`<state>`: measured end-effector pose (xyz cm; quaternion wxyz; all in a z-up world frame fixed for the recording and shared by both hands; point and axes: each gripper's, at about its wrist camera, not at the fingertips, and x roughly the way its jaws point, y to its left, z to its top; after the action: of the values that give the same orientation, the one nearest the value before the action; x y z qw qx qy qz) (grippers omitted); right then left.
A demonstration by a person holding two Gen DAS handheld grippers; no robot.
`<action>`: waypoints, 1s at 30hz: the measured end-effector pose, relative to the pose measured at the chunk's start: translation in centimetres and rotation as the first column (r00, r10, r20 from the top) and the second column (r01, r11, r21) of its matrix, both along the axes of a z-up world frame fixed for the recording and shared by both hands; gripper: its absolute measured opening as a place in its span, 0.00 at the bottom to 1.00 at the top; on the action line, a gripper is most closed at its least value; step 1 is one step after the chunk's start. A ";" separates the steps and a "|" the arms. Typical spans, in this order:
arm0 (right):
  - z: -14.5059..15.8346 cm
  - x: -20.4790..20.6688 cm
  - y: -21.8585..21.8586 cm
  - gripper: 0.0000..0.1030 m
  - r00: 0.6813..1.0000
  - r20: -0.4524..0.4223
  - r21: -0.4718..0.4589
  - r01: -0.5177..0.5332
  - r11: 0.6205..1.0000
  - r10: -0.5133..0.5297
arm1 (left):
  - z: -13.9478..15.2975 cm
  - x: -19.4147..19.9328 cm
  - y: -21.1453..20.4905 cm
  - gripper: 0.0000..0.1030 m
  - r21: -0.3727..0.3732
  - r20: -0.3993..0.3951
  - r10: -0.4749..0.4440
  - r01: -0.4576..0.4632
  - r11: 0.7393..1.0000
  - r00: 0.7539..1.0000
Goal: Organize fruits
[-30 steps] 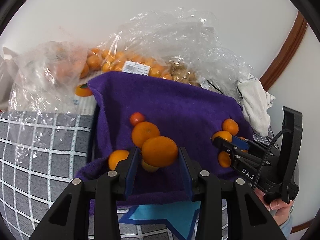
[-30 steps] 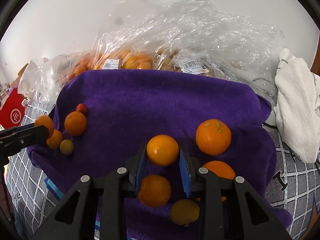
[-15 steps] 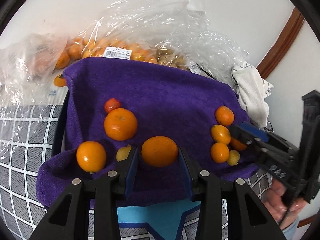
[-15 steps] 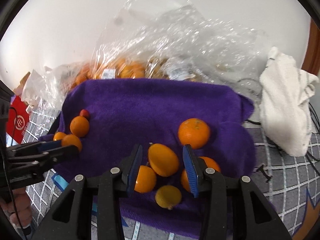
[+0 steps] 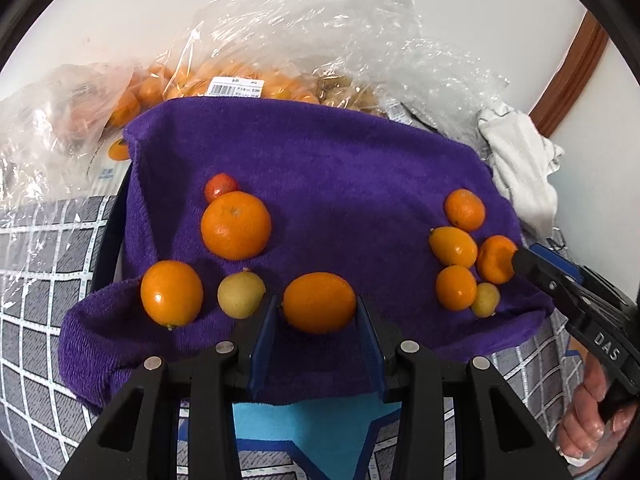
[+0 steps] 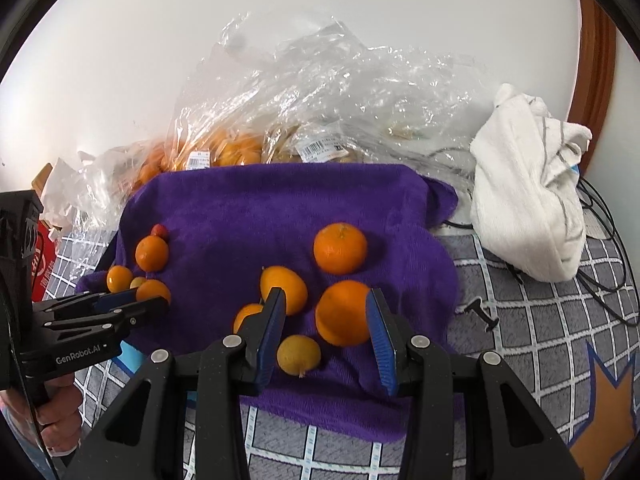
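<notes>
A purple towel point(image 5: 340, 184) holds two groups of fruit. My left gripper point(image 5: 319, 310) is shut on an oval orange fruit point(image 5: 319, 302) just above the towel's near edge. Beside it lie an orange point(image 5: 172, 294), a yellow fruit point(image 5: 241, 294), a large orange point(image 5: 236, 225) and a small red fruit point(image 5: 220, 187). My right gripper point(image 6: 326, 322) is open over the right group: an oval fruit point(image 6: 284, 290), a large orange point(image 6: 343, 318), a yellow fruit point(image 6: 299, 356) and another orange point(image 6: 340, 247). The right group also shows in the left wrist view point(image 5: 460, 248).
Clear plastic bags point(image 6: 320, 100) with more oranges lie behind the towel against the wall. A white cloth point(image 6: 528, 200) and black cables point(image 6: 600, 240) lie to the right. The surface is a grey checked sheet point(image 6: 540, 340). A red box point(image 6: 40, 264) stands at the left.
My right gripper has opened and let go of its oval orange fruit, which now lies on the towel, and has drawn back. My left gripper has pulled back, still holding its fruit.
</notes>
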<state>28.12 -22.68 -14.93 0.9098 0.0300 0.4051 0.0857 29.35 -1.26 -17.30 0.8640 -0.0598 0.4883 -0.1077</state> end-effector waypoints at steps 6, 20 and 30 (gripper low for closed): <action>0.4 -1.5 0.4 0.41 1.000 -0.005 -0.014 -0.006 1.000 0.006 | 1.0 -1.1 0.2 0.39 0.021 0.004 0.016 -0.016 1.000 1.000; 7.2 -11.3 0.4 0.53 0.993 0.107 -0.017 0.053 0.998 -0.051 | 8.3 -10.5 2.6 0.50 0.083 0.152 0.077 -0.090 0.992 0.985; 11.2 -21.2 -0.4 0.85 0.972 0.216 -0.024 0.101 0.995 -0.093 | 12.2 -19.1 1.8 0.64 0.116 0.273 0.070 -0.105 0.988 0.960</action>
<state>6.95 -23.07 -3.77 0.9516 0.0243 0.3041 0.0368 10.24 0.58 -5.14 0.9280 -0.0101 0.3698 -0.0447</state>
